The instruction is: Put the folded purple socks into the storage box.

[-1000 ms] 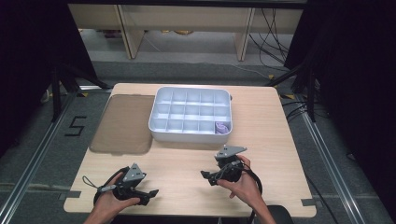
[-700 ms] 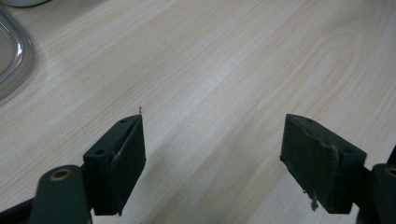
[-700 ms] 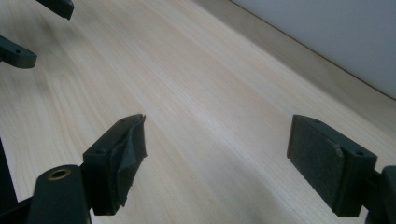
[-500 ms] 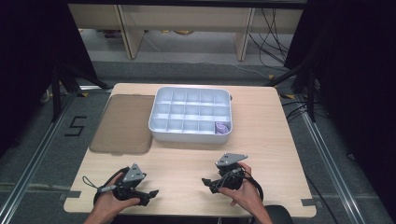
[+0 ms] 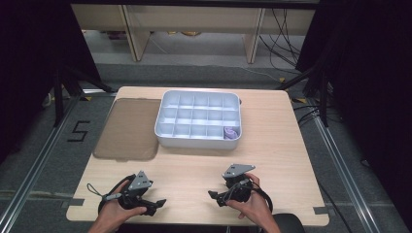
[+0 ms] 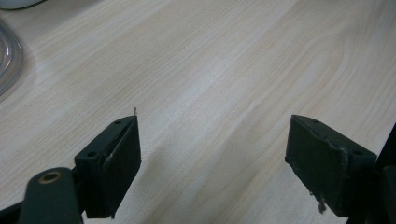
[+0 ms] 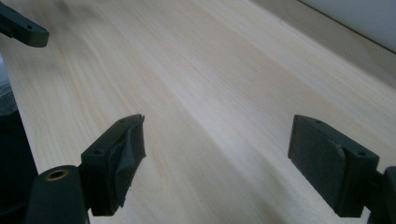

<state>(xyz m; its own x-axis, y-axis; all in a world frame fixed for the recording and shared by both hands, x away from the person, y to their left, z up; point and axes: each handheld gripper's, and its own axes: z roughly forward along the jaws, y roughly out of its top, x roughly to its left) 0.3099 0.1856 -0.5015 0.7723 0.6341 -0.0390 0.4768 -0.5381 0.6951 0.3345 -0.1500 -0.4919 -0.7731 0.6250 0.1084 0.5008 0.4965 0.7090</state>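
I see the white divider tray (image 5: 198, 119) sitting flat, lid (image 5: 128, 128) off beside it, a purple item (image 5: 230, 132) in its near-right corner cell.

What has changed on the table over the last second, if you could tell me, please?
The right tool drew back from the divided tray toward the near table edge, jaws open and empty. Nothing was grasped or released. The left tool stayed low at the near edge, also open. The tray, the purple item in its near right compartment and the brown lid beside it kept their places.

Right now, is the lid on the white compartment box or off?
Off. The brownish lid lies flat on the table beside the white compartment box, whose compartments show open.
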